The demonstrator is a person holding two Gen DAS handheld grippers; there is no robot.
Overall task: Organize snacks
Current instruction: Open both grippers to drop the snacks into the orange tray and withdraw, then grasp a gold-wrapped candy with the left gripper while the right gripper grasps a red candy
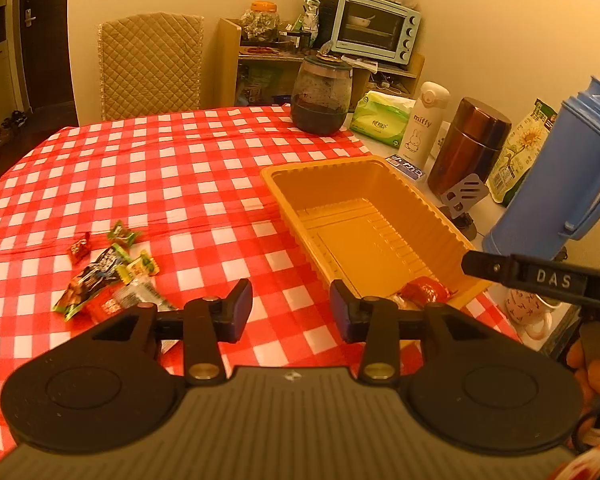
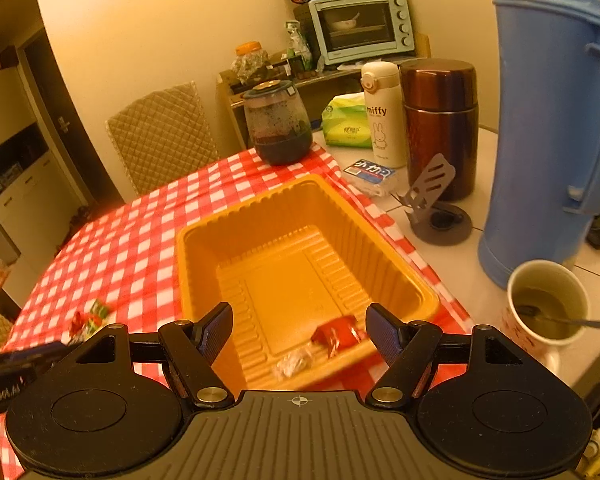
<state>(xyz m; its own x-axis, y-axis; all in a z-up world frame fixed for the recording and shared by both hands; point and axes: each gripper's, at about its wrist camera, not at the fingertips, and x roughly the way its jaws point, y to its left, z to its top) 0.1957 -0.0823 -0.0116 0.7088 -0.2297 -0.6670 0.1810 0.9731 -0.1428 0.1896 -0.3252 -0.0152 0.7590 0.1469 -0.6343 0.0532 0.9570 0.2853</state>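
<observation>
Snacks (image 1: 112,276) heaped on checkered counter (image 1: 180,168) | yellow tray (image 2: 204,236) holds two wrapped sweets | left claw (image 1: 291,310) agape, empty | right claw (image 2: 299,332) agape over tray

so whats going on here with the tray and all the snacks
A person with a gripper in each hand is sorting snacks into an orange plastic tray on the checkered tablecloth. Two pieces already lie in the tray: a red-wrapped snack and a clear-wrapped candy. The right gripper is open above them, holding nothing. The left gripper is also open and empty, beside the pile of wrapped snacks on the cloth.
</observation>
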